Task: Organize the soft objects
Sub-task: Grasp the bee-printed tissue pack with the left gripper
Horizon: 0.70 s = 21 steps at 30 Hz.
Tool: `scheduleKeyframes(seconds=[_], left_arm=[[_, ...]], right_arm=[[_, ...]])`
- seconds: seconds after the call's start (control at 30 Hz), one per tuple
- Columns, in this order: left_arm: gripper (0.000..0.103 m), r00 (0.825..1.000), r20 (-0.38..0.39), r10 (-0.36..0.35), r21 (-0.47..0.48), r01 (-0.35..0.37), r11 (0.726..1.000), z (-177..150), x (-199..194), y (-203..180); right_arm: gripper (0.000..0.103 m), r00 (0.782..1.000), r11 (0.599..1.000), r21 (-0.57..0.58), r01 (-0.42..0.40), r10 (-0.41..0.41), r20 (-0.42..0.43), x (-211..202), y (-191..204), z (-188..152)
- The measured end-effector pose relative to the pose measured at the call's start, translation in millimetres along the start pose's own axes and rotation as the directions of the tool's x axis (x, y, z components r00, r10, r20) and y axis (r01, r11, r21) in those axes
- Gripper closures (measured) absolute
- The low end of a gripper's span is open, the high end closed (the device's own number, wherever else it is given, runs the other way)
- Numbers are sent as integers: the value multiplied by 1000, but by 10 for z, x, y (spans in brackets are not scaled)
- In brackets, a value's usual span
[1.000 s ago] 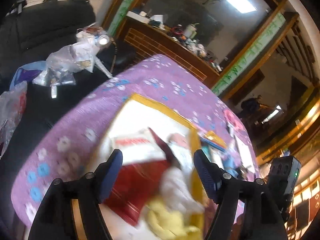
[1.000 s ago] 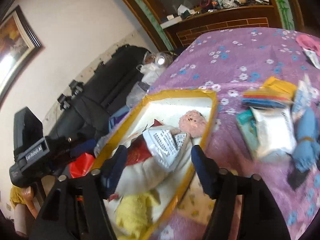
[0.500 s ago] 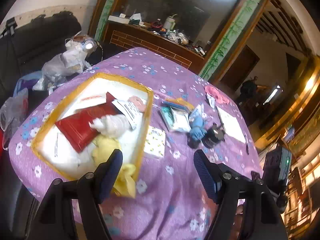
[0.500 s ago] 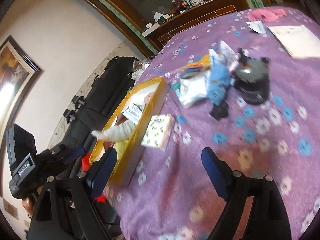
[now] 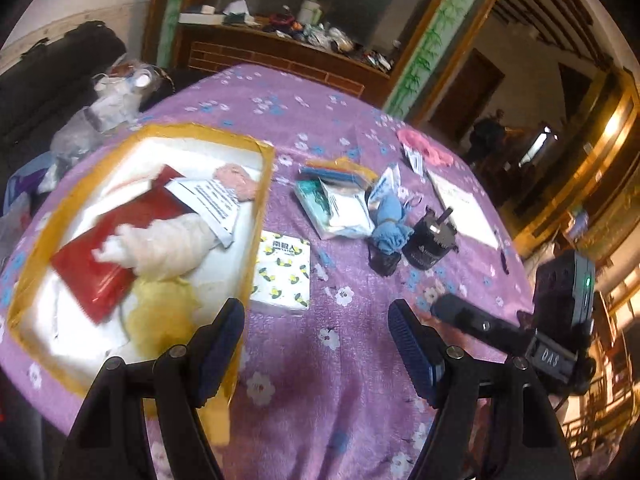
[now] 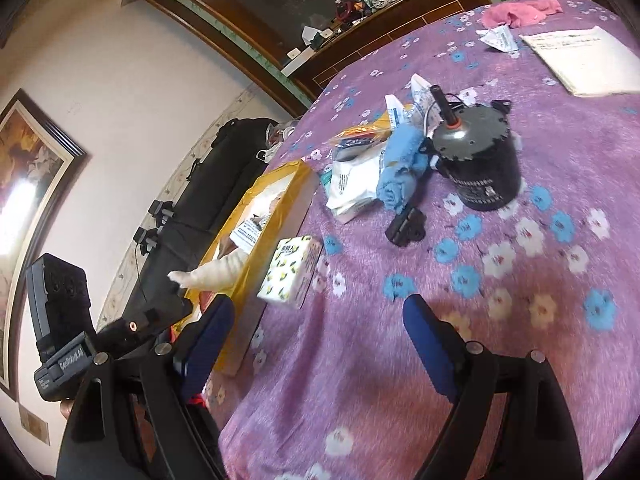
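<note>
A yellow-rimmed box (image 5: 264,184) on the purple flowered table holds a cream soft toy (image 5: 168,244), a yellow cloth (image 5: 160,316), a pink fluffy item (image 5: 238,176), a red packet (image 5: 104,248) and a printed sheet. A blue cloth (image 5: 390,220) lies mid-table; it also shows in the right wrist view (image 6: 400,164). A pink cloth (image 5: 424,146) lies far back. My left gripper (image 5: 316,340) is open and empty above the table's near edge. My right gripper (image 6: 318,344) is open and empty, right of the box (image 6: 276,216).
A tissue pack (image 5: 284,272) lies by the box. White pouches (image 5: 344,208), a black motor (image 5: 430,240), a black clip (image 6: 406,226) and a paper sheet (image 5: 464,216) lie mid-table. A black sofa (image 6: 208,200) stands left. A cluttered wooden shelf (image 5: 288,48) is behind.
Both grippers have pulled back from over the box toward the table's near edge. The view now takes in the whole table. Both jaws stay open and empty.
</note>
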<state>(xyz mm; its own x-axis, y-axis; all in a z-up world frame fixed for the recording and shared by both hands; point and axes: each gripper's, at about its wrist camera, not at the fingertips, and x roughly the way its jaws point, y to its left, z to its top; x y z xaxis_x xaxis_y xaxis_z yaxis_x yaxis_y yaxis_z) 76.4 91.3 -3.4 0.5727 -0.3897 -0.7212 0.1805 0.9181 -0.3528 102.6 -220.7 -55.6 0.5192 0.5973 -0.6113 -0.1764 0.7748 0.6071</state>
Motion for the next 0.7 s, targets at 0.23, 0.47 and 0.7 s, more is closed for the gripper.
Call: scheduleKeyframes(seconds=[0.23, 0.47, 0.7], left_arm=[[25, 996, -79, -38, 67, 43, 997, 119, 398, -157], [29, 989, -112, 97, 83, -88, 993, 122, 667, -79], [29, 974, -102, 201, 71, -194, 978, 173, 821, -59]], right_arm=[[17, 1000, 1000, 8, -13, 13, -4, 221, -141, 138], [17, 1000, 998, 59, -15, 16, -10, 249, -273, 138], [17, 1000, 999, 31, -13, 13, -13, 267, -204, 125]])
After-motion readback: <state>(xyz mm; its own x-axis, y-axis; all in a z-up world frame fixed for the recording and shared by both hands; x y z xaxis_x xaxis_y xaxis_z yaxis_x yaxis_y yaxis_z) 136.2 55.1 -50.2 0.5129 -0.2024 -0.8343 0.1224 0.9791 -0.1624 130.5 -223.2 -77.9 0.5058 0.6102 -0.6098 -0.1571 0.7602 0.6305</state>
